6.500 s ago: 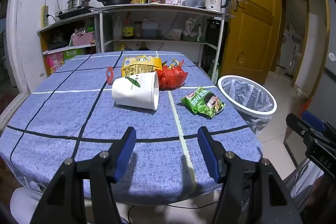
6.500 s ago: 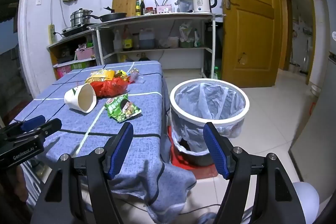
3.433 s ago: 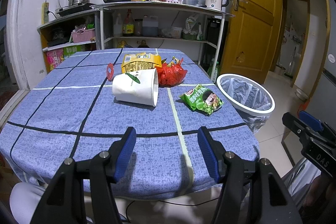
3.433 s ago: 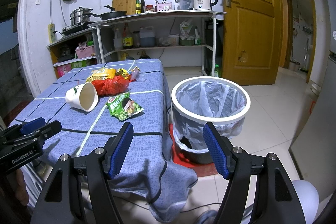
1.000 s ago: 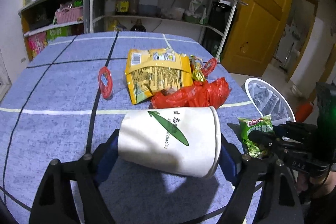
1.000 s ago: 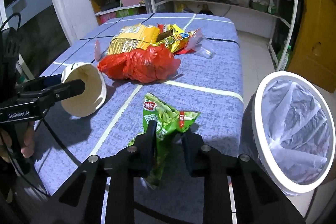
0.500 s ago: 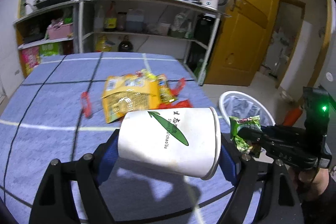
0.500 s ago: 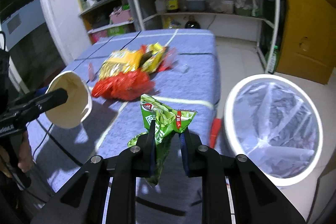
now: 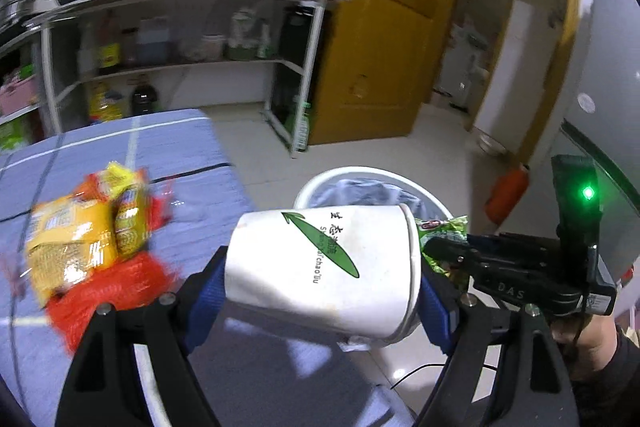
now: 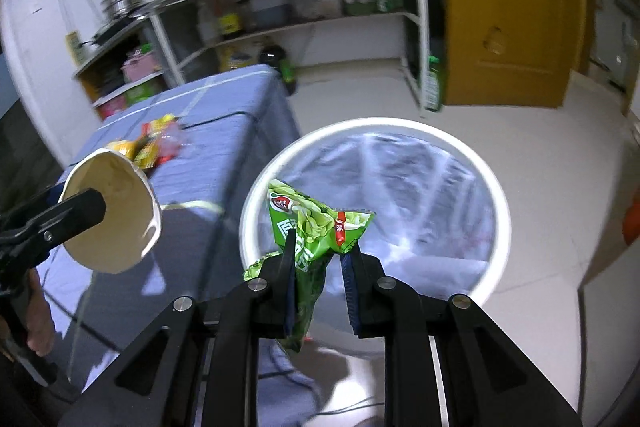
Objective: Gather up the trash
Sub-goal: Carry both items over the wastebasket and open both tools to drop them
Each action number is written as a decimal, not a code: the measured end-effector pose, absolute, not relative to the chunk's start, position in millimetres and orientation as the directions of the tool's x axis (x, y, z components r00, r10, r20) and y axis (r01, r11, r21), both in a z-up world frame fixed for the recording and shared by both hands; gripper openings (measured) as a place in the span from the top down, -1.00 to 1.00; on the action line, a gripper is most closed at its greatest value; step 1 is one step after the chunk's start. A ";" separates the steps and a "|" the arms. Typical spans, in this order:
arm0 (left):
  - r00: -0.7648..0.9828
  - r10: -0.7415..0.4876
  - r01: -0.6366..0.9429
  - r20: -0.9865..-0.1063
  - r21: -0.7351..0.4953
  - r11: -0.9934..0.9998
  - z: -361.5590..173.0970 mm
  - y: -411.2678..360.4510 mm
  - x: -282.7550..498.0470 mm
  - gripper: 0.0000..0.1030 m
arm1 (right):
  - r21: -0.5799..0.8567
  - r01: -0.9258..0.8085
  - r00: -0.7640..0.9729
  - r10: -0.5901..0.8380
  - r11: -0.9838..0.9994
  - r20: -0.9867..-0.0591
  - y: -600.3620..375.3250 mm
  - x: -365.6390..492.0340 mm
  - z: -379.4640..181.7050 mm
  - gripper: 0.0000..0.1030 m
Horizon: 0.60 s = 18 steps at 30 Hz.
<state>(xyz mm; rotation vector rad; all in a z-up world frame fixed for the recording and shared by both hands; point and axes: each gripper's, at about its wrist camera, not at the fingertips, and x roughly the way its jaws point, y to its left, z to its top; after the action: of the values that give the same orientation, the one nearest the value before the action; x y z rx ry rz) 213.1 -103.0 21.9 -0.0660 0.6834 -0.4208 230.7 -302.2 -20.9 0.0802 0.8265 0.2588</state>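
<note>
My left gripper [image 9: 320,287] is shut on a white paper cup [image 9: 324,263] with a green leaf print, held on its side above the table's right edge. The cup also shows in the right wrist view [image 10: 112,211], mouth towards me. My right gripper [image 10: 320,247] is shut on a green snack bag [image 10: 316,223] and holds it over the near rim of the white trash bin [image 10: 496,187], which has a clear liner. The bin [image 9: 316,183] shows behind the cup in the left wrist view, with the green bag [image 9: 440,231] beside the cup's rim.
Yellow snack bags [image 9: 80,231] and a red plastic bag [image 9: 108,287] lie on the blue checked tablecloth [image 9: 172,143]. A metal shelf unit [image 10: 304,7] stands at the back, a yellow door [image 10: 508,7] to its right. An orange object [image 9: 508,191] lies on the floor.
Both grippers have swung right, away from the table and towards the bin. The cup and the green bag have travelled with them; the bag now hangs over the bin's opening.
</note>
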 end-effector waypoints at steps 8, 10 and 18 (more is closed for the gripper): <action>0.628 -0.448 0.427 -0.636 -0.201 0.882 2.1 -152.7 247.0 -0.65 | 0.164 -0.131 0.607 0.210 0.978 -0.767 -327.1 251.7 -46.3 0.52; 0.617 -0.452 0.440 -0.644 -0.194 0.877 -0.8 -161.8 251.7 -0.65 | 0.137 -0.128 0.596 0.186 0.982 -0.781 -327.4 255.3 -53.7 0.40; 0.614 -0.456 0.436 -0.644 -0.205 0.877 -6.0 -166.5 260.0 -0.66 | 0.143 -0.084 0.607 0.165 0.986 -0.778 -340.1 254.3 -58.6 -0.20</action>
<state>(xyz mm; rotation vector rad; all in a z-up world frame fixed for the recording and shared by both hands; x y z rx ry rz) 260.0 -166.5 -6.0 -0.0286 0.7504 -0.5136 254.3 -340.1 -58.6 0.0953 0.9081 0.1443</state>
